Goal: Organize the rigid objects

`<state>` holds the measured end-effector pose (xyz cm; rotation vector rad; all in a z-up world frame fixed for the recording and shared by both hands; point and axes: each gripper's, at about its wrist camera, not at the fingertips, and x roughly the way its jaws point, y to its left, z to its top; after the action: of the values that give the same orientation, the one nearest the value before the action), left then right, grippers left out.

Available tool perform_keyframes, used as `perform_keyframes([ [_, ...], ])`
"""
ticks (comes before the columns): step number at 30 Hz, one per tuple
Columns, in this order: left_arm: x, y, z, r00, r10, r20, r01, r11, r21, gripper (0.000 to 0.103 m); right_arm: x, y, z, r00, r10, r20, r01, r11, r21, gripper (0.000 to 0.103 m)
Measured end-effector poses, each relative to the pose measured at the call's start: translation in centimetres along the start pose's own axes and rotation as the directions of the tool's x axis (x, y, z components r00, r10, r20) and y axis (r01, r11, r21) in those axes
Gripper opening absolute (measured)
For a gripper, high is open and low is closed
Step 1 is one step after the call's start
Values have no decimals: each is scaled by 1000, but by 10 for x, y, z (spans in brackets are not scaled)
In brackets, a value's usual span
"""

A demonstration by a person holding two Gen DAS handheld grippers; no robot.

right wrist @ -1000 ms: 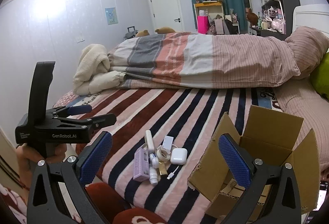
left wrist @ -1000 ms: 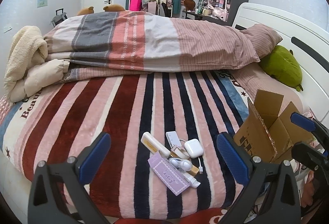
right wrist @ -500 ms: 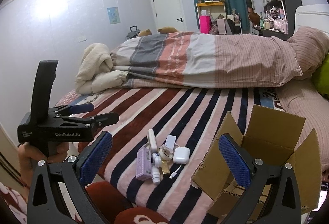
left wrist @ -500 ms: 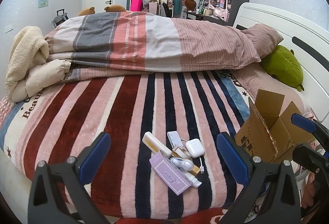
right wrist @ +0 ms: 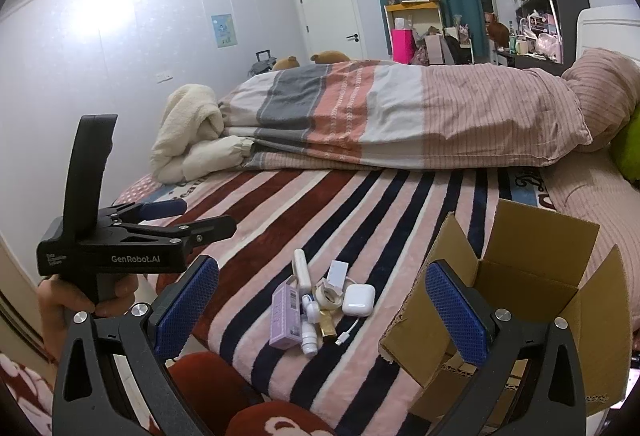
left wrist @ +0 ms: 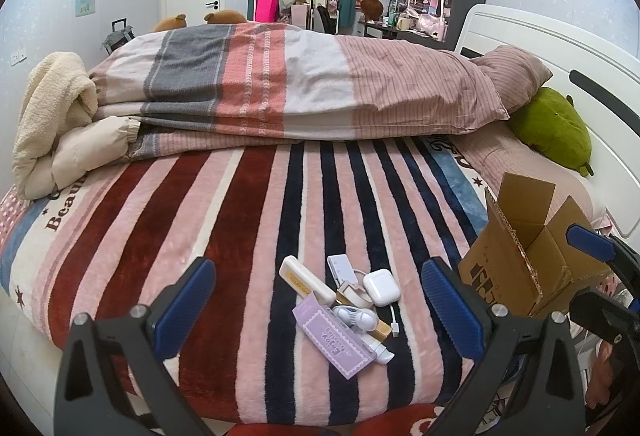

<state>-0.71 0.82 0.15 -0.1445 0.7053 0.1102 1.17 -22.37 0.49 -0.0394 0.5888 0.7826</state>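
A small pile of objects lies near the bed's front edge: a white earbud case [left wrist: 382,287] [right wrist: 359,299], a purple box [left wrist: 334,341] [right wrist: 285,316], a cream oblong case [left wrist: 306,279] [right wrist: 301,269], a white adapter [left wrist: 341,266], a tape roll [right wrist: 329,292] and a small white bottle [right wrist: 308,341]. An open cardboard box [left wrist: 520,260] [right wrist: 520,300] stands right of them. My left gripper [left wrist: 316,308] is open and empty, just short of the pile. My right gripper [right wrist: 322,306] is open and empty, over the bed edge. The left gripper also shows in the right wrist view [right wrist: 182,218].
The striped blanket [left wrist: 240,220] covers the bed. A folded duvet [left wrist: 300,92] and a cream fleece bundle [left wrist: 52,116] lie at the far side. A green plush [left wrist: 552,128] rests by the white headboard [left wrist: 560,60].
Both grippers have drifted slightly; the pile and box sit a little higher in both views. Nothing was taken hold of.
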Motion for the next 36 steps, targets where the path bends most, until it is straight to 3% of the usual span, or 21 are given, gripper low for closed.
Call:
perform_keyframes([
  [19,-3,5,1,1000,-1,20,1,1000,6,103,-1,0,-3,1000,7,0,-7,1000,-6,103],
  [24,1,27,2,999,32,21,-32,999,1,103,-1,17,-4,1000,25,7,-24,995,-95,103],
  [27,6,43,0,999,43,10,-43,999,-3,103,11,37,-6,998,61,-34,-66,983,-168,96],
  [30,17,62,-4,999,51,-7,-51,999,-7,103,36,58,-15,988,106,-113,-130,964,-232,81],
  [31,20,66,-7,999,51,-11,-51,999,-9,103,47,64,-19,982,124,-142,-156,958,-242,73],
  [33,29,75,-12,999,42,-16,-42,999,-17,103,77,70,-31,962,143,-231,-198,951,-238,70],
  [36,42,88,-22,999,47,-20,-48,998,-30,102,127,71,-56,932,92,-352,-188,950,-251,63],
])
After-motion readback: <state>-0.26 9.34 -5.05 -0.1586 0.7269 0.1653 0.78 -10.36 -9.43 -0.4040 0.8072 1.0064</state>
